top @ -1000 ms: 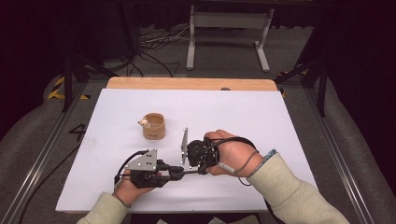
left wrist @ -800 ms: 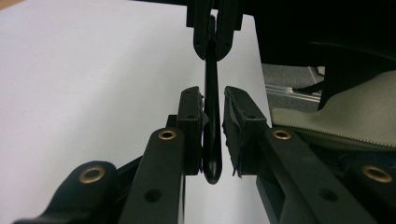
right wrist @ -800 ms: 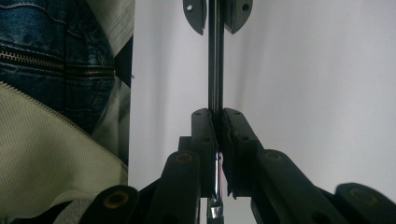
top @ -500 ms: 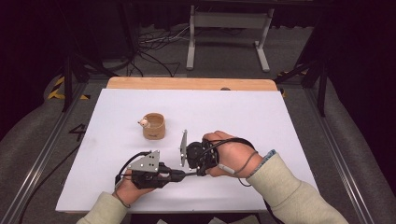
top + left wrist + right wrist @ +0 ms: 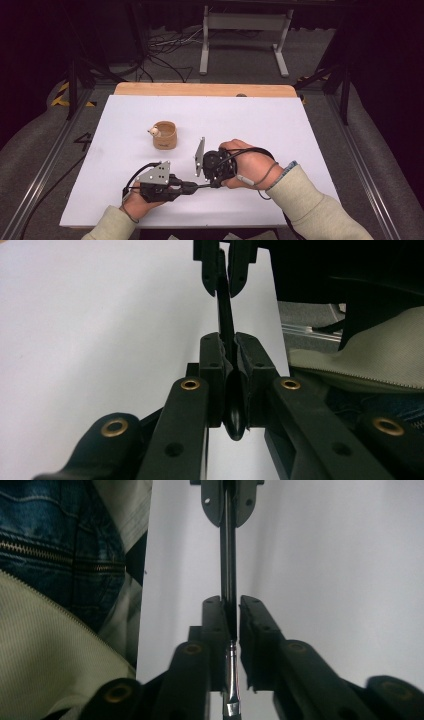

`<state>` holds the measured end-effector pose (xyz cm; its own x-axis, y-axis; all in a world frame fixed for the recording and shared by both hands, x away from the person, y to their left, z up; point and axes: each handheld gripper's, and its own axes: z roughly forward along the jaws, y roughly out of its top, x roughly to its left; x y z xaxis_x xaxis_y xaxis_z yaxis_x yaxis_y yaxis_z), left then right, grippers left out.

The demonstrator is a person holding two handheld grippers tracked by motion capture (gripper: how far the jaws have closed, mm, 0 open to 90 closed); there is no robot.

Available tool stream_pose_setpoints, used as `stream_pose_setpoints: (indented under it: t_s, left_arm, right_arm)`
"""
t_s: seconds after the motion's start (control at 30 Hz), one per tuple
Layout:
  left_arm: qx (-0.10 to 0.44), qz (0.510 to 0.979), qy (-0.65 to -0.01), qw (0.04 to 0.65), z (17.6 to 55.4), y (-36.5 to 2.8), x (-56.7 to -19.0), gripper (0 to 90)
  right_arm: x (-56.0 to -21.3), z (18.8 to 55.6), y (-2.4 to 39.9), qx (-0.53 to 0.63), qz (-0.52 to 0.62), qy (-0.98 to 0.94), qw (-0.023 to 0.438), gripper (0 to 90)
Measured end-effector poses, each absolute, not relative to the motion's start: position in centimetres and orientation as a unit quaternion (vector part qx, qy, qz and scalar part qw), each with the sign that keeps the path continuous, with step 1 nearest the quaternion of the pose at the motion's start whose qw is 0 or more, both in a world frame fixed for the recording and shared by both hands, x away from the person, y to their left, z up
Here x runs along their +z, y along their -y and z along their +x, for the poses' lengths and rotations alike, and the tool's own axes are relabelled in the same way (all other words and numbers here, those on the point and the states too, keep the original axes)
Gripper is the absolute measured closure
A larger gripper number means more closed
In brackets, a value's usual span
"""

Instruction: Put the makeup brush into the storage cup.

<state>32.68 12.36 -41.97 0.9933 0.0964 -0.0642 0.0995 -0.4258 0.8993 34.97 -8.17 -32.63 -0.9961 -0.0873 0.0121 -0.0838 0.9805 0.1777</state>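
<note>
Two grippers clamp one thin black tool [image 5: 197, 186] between them, low over the white table [image 5: 310, 130]: the left gripper [image 5: 186, 188] holds its rounded handle end, the right gripper [image 5: 209, 184] its shaft near a metal tip. Its kind is too small to tell. A wooden cup [image 5: 164, 135] stands well apart, untouched, so any work there likely remains.

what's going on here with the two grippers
A person at a white table holds a gripper in each hand, both shut on one thin dark rod-like tool stretched between them. The left gripper clamps the end with the rounded black tip, the right gripper the end with the metal band. A small wooden cup stands untouched farther back on the table.
</note>
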Motion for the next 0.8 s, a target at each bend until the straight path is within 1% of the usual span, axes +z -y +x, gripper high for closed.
stream_pose_setpoints:
  t_s: [0.03,0.1,0.13,0.2,0.4,0.47,0.6,0.8]
  left_arm:
    - [-0.001,0.844,-0.058,0.533,32.7,-12.4,-42.0,83.2]
    - [0.000,0.845,-0.056,0.533,32.6,-12.4,-41.9,83.2]
    - [0.001,0.844,-0.057,0.533,32.5,-12.4,-41.8,83.2]
    - [0.003,0.843,-0.055,0.535,32.5,-12.5,-41.7,83.2]
    - [0.000,0.837,-0.062,0.543,32.5,-13.0,-41.7,83.2]
    - [0.002,0.836,-0.062,0.546,32.6,-13.1,-41.7,83.2]
    - [0.005,0.835,-0.060,0.547,32.6,-13.2,-41.7,83.2]
    - [0.004,0.830,-0.058,0.555,32.6,-13.4,-41.9,83.2]
  right_arm:
    - [-32.6,35.0,8.2,-0.089,0.043,0.995,0.010,79.8]
    - [-32.0,34.9,9.0,-0.141,0.032,0.990,0.006,71.6]
    - [-32.0,34.9,9.0,-0.141,0.032,0.990,0.006,71.6]
    - [-31.8,34.9,9.8,-0.179,0.025,0.984,0.008,66.1]
    - [-31.4,34.8,12.3,-0.260,-0.004,0.966,-0.009,57.9]
    - [-31.4,34.8,13.0,-0.285,-0.014,0.958,-0.010,56.2]
    - [-31.9,34.8,14.7,-0.345,-0.027,0.938,-0.001,56.3]
    - [-33.1,34.7,16.4,-0.380,-0.047,0.924,-0.001,54.9]
